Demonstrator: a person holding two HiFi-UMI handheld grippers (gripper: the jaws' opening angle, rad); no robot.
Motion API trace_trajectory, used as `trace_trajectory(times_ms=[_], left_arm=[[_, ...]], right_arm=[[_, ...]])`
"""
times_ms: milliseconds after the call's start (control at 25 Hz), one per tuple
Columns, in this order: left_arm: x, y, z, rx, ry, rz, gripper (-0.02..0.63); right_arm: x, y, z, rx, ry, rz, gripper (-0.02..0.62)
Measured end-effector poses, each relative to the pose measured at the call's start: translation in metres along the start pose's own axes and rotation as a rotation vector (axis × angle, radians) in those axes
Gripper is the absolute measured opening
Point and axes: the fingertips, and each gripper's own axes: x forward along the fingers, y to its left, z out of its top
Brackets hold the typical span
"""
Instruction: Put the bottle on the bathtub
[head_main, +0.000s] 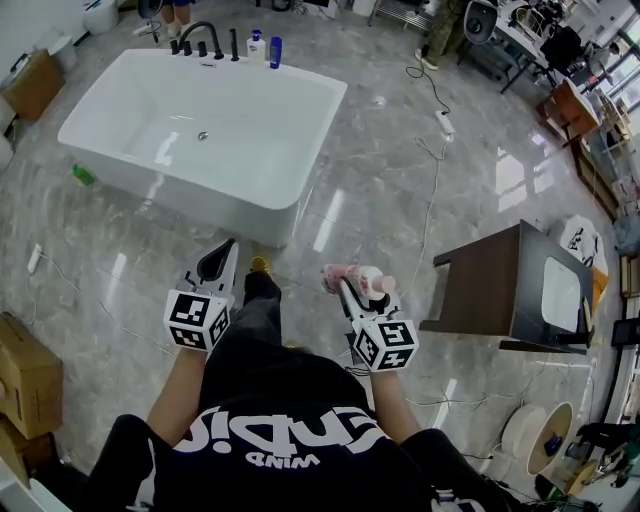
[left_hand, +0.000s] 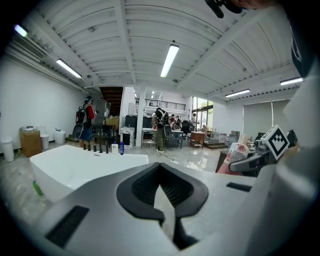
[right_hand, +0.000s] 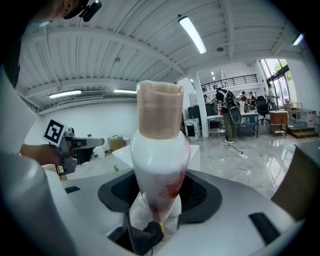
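Carrying the bottle clamped in the right tool, a person stands well short of the white bathtub, with the left tool closed and empty. The next move likely calls for approaching the bathtub and setting the bottle upright on its rim. Glossy grey marble floor surrounds the bathtub.

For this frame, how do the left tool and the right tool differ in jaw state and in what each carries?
The left tool has its jaws together with nothing between them, while the right tool is shut on a white bottle with a pinkish cap. The left tool's view looks out openly to the bathtub, while the right tool's view is largely filled by the bottle. Both carry a marker cube, and both are held over the floor, short of the bathtub.
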Motion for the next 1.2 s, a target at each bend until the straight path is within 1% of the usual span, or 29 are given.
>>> trace_trajectory(times_ms=[120, 280, 440, 680, 920, 1200], left_arm=[[0.036, 0.014, 0.003, -0.001, 0.0, -0.023, 0.008], [0.093, 0.039, 0.013, -0.012, 0.005, -0.041, 0.008], [0.151, 0.065, 0.035, 0.0, 0.007, -0.061, 0.008], [0.228, 0.121, 0.075, 0.01, 0.005, -0.089, 0.008], [0.284, 0.159, 0.104, 0.02, -0.002, -0.121, 0.008], [0.338, 0.176, 0.119, 0.021, 0.003, -0.141, 0.008]], right_arm=[[0.03, -0.012, 0.006, -0.003, 0.001, -0.001, 0.239], [0.076, -0.033, 0.028, -0.005, 0.001, -0.006, 0.239], [0.125, -0.056, 0.056, -0.014, 0.01, -0.008, 0.239], [0.214, -0.077, 0.111, -0.016, 0.002, -0.018, 0.239], [0.276, -0.091, 0.153, -0.014, -0.021, -0.041, 0.239], [0.326, -0.119, 0.177, -0.016, -0.001, -0.056, 0.239]])
